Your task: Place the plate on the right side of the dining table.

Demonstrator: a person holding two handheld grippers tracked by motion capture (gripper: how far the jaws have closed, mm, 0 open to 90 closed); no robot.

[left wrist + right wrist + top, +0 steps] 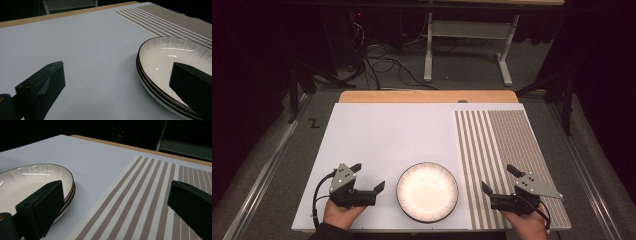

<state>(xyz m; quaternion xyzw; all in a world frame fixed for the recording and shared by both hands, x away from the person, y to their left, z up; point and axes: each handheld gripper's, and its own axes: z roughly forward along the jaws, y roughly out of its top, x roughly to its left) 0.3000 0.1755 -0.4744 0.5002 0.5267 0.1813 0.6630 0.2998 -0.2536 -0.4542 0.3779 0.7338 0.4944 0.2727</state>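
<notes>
A stack of white plates (427, 192) with dark ribbed rims sits near the front edge of the white table mat (387, 135). My left gripper (368, 176) rests just left of the stack, open and empty. In the left gripper view (117, 82) its right jaw overlaps the plates' (170, 57) near rim. Right of the stack, my right gripper (499, 179) is open and empty over the striped placemat (507, 145). The right gripper view (115, 202) has the plates (30, 182) behind its left jaw and the placemat (140, 195) between the jaws.
The white mat lies on a wooden table whose far edge (427, 96) is bare. Beyond it are a grey floor, loose cables (382, 65) and a white stand's legs (467, 50). A striped placemat (170, 20) covers the table's right part.
</notes>
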